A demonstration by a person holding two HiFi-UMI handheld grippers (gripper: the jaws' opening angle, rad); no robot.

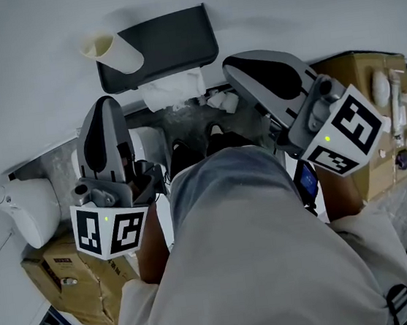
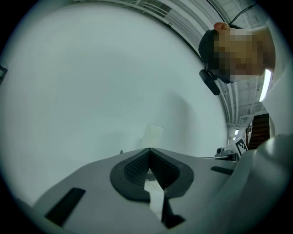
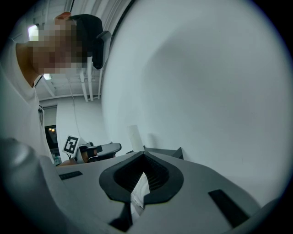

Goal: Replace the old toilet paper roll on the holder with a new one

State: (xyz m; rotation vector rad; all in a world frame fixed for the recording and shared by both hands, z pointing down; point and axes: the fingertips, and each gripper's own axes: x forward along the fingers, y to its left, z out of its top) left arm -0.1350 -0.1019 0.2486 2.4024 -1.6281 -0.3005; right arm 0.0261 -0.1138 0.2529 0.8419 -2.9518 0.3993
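- Wall [image 1: 26, 40]: plain, smooth and white, and it fills the upper part of the head view.
- Holder [image 1: 166, 41]: dark, matte, flat-faced with rounded corners, mounted on the wall.
- Cardboard tube [image 1: 118, 52]: bare pale core, stripped of paper, a thin-walled cylinder. It stands upright at the holder's left end with its open mouth facing up. How it is seated there cannot be told.
- Tissue [image 1: 173, 92]: white, soft and crumpled, bunched just below the holder's lower edge.
- Left gripper [image 1: 106, 104]: smooth grey shell with a black inset, pointed at the wall below the tube and apart from it. Its jaws are pressed together. The ribbed black pads [image 2: 132, 169] meet at the tip. A thin pale sliver shows in the slit behind them; whether it is paper cannot be told.
- Right gripper [image 1: 230, 65]: same build. Its tip is near the tissue's right edge, and contact cannot be confirmed. Its jaws are pressed together, with a like pale sliver between the ribbed pads [image 3: 155, 176].
- Marker cubes [image 1: 113, 232]: white faces with black square patterns, one on each gripper.
- Cardboard boxes [image 1: 66, 274]: brown and taped, one at lower left and one at right.
- Floor [image 1: 57, 172]: grey, speckled and stone-like.
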